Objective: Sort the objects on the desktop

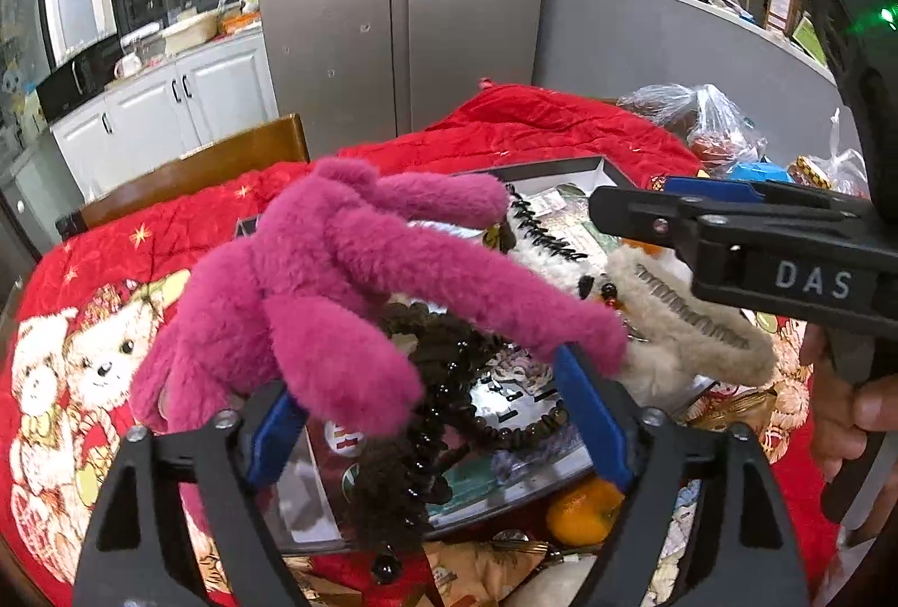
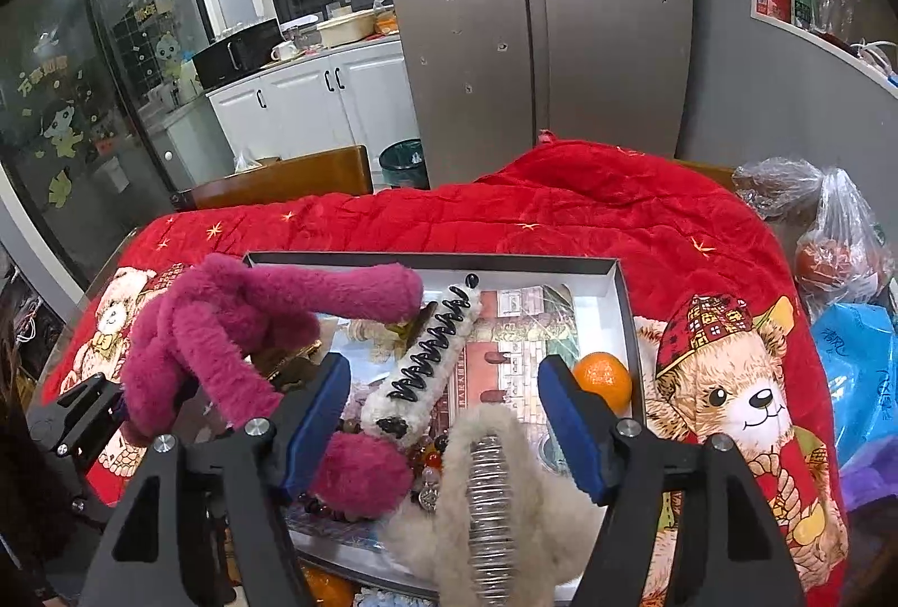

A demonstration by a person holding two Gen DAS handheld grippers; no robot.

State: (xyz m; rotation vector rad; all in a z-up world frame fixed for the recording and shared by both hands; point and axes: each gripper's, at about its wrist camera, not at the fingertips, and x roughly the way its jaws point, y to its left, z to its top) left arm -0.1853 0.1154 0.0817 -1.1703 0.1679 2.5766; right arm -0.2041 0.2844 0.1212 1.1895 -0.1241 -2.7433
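Blue-padded jaws of the left gripper (image 1: 432, 416) stand wide apart, gripping nothing; the magenta plush claw clip (image 1: 337, 281) with long fuzzy prongs sits just above them, one prong tip touching the right pad, another draped over the left one. Whether the clip rests on the pads or on the heap below, I cannot tell. Under it lie dark beaded bracelets (image 1: 466, 382) and a black spiral hair tie (image 1: 415, 472).

Over to the right, the right gripper (image 2: 443, 416) is also released, its pads clear of the cream fluffy hair clip (image 2: 494, 506) with a metal spring that lies between and below them. The magenta clip's rounded end sits against its left pad.

All of this is piled in a shallow rectangular box (image 2: 614, 281) with dark walls and a printed picture on its floor. Inside too are a white fuzzy clip with black teeth (image 2: 426, 371) and an orange tangerine (image 2: 603, 377) in the right corner. The box sits on a red quilted bear-print cloth (image 2: 561, 214).
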